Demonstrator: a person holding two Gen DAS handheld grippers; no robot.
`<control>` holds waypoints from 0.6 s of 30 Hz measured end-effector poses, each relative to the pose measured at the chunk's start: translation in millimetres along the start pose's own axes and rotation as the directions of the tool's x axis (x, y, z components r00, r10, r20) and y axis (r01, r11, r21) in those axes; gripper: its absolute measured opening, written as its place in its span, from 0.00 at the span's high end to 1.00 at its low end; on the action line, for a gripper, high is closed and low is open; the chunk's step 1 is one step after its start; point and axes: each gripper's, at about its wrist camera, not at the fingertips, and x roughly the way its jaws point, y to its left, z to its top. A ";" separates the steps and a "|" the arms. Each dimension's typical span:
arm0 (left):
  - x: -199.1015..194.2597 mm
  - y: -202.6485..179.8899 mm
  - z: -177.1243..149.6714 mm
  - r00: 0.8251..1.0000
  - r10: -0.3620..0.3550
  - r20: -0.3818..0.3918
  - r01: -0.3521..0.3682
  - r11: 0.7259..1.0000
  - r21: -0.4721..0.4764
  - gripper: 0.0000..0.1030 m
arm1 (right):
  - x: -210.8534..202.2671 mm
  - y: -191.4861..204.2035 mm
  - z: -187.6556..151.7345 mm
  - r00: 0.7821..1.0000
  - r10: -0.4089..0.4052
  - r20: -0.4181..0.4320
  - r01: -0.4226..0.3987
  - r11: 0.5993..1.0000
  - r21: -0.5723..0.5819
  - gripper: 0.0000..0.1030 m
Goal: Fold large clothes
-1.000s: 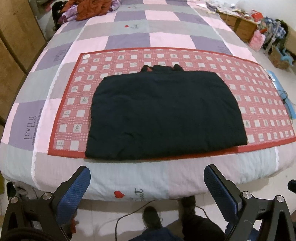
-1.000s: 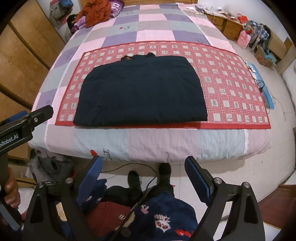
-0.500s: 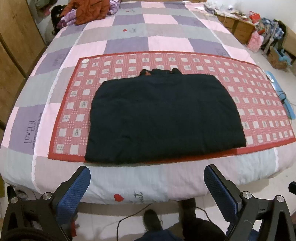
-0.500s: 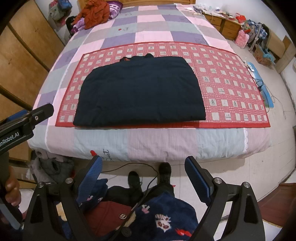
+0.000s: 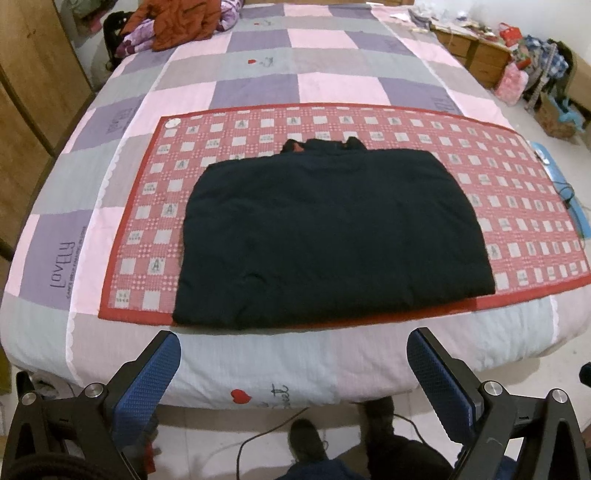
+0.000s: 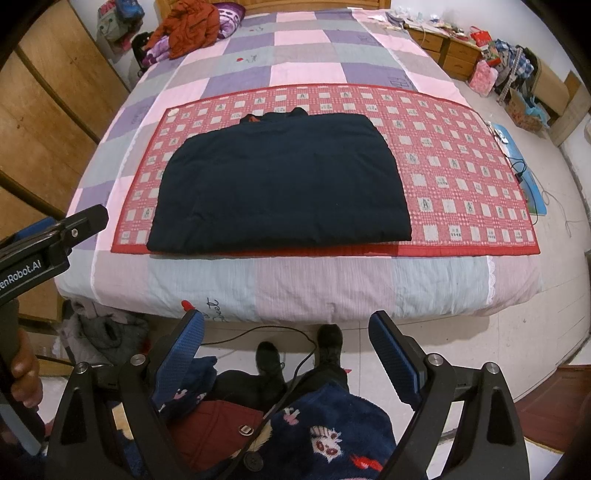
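Observation:
A dark navy jacket [image 5: 332, 236] lies folded flat in a rectangle on a red checked mat [image 5: 517, 206] on the bed, collar at the far side. It also shows in the right wrist view [image 6: 280, 184] on the mat [image 6: 461, 177]. My left gripper [image 5: 293, 343] is open and empty, held off the bed's near edge, below the jacket's front hem. My right gripper [image 6: 286, 325] is open and empty, further back over the floor. The left gripper also shows at the left of the right wrist view [image 6: 51, 243].
The bed has a pink, purple and grey patchwork quilt [image 5: 332, 85]. A pile of orange and purple clothes [image 5: 173, 22] lies at its far left corner. Wooden wardrobes [image 6: 48, 92] stand left. Drawers and clutter [image 5: 524, 62] stand right. A cable [image 6: 258, 336] and my feet are on the floor.
Both grippers have risen and tilted a little, so the bed and jacket sit lower in view. The jacket has not moved. Both grippers stay open.

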 end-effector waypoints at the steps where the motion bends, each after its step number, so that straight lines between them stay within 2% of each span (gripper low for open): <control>1: 0.0 -2.3 -1.6 1.000 0.004 -0.001 -0.004 1.000 0.001 0.02 | 0.0 0.1 0.0 1.000 0.000 0.001 0.000 1.000 0.000 0.10; 18: 2.2 4.4 3.2 1.000 0.013 0.011 -0.013 1.000 -0.005 0.02 | -1.5 5.7 4.3 1.000 -0.002 -0.001 0.002 1.000 0.002 0.10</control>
